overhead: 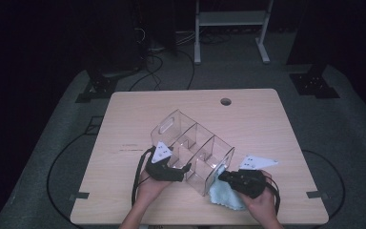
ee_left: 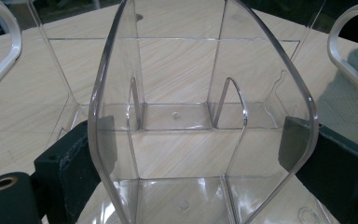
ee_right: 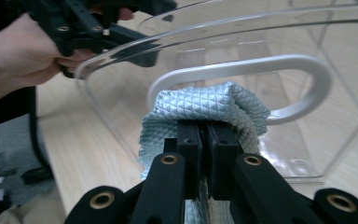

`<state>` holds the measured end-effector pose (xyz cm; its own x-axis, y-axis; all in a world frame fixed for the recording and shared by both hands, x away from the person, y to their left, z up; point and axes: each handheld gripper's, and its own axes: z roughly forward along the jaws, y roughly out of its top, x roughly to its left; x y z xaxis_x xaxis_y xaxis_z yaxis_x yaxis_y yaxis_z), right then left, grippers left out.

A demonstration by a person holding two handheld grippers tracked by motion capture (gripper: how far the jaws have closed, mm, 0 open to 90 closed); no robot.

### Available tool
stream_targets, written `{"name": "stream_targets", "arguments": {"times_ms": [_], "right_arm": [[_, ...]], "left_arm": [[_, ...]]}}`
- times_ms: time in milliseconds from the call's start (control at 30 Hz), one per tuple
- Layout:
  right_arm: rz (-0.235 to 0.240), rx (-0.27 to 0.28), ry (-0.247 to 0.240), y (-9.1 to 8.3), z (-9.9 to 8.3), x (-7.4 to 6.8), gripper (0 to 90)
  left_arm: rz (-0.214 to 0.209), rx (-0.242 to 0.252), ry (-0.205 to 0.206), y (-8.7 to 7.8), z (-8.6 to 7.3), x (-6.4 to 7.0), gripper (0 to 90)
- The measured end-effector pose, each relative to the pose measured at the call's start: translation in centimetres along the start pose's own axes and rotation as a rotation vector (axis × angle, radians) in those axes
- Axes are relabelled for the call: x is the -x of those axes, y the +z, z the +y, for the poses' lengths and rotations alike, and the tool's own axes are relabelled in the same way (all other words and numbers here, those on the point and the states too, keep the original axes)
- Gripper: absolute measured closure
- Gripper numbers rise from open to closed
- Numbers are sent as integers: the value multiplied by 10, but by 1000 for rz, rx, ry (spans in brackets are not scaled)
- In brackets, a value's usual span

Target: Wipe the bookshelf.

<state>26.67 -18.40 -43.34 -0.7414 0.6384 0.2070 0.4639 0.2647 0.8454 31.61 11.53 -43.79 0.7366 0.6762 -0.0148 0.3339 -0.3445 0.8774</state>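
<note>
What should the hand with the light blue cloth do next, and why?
Probably press the light blue quilted cloth forward onto the clear plastic divided organizer and wipe its end wall. The right gripper is shut on the cloth just in front of that wall, and the left gripper straddles the organizer's side wall, steadying it.
</note>
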Motion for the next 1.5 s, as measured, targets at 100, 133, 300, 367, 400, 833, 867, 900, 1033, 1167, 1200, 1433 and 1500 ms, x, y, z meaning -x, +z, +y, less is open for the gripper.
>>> {"name": "stream_targets", "arguments": {"times_ms": [100,133,300,367,400,833,867,900,1033,1167,1200,1433,1500], "right_arm": [[-9,15,28,0,-2,3,856],[-14,15,30,-1,-2,3,856],[-19,11,21,-1,-4,-4,857],[-16,3,14,-1,-5,-8,857],[-18,1,7,-1,-6,-9,857],[-45,-29,-7,1,-10,-19,857],[-45,-29,-7,1,-10,-19,857],[-41,-32,-3,2,-10,-19,857],[-47,-27,3,1,-10,-14,857],[-57,-24,9,-2,-10,-8,857],[-61,-24,12,-3,-10,-6,857],[-85,-17,47,-9,-10,10,856],[-91,-19,58,-12,-10,14,857]], "left_arm": [[-5,-6,2,0,1,0,78],[-11,-8,4,-1,1,-1,78],[-23,-4,0,-1,1,-1,66],[-38,-4,2,-2,1,-3,63],[-45,-4,1,-2,0,-4,63],[-97,13,0,-5,-2,-10,56],[-94,10,4,-5,-2,-9,56],[-91,9,8,-5,-2,-9,56],[-98,7,12,-4,-1,-7,57],[-105,4,20,-4,0,-5,57],[-110,6,23,-3,0,-5,56],[-128,5,38,-2,1,1,60],[-134,1,40,-1,1,2,61]]}}
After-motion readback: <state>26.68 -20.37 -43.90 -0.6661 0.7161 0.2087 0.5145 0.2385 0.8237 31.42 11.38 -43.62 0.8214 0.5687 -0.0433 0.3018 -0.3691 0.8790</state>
